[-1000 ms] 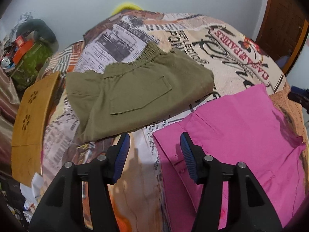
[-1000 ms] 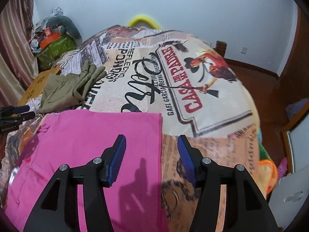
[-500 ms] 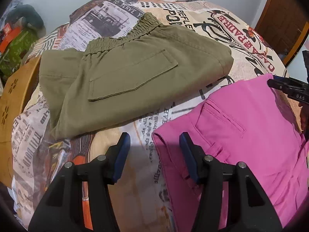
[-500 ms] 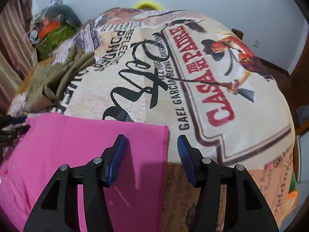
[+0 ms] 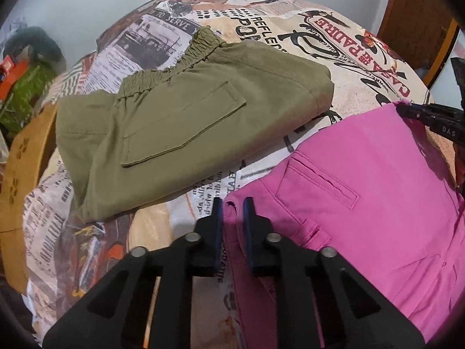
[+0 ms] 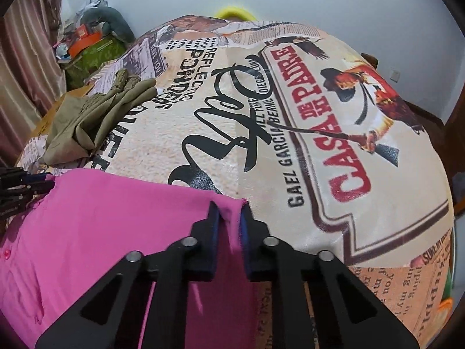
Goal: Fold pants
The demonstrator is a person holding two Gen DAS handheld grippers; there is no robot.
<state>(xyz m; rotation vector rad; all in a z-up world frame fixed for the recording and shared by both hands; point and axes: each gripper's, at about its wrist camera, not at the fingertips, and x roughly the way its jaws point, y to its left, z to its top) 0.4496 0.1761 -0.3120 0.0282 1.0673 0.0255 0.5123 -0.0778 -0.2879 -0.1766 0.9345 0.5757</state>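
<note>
Pink pants (image 5: 377, 192) spread flat on the bed (image 6: 290, 116), just beside folded olive pants (image 5: 186, 128). Left hand-held gripper (image 5: 233, 203) just clamped onto the waistband corner, right hand-held gripper (image 6: 229, 209) just pinched the far corner.

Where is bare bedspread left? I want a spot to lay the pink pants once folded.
Free: the wide printed bedspread beyond the pink pants and right of the olive pants. Crowded: the narrow strip between both pants.
</note>
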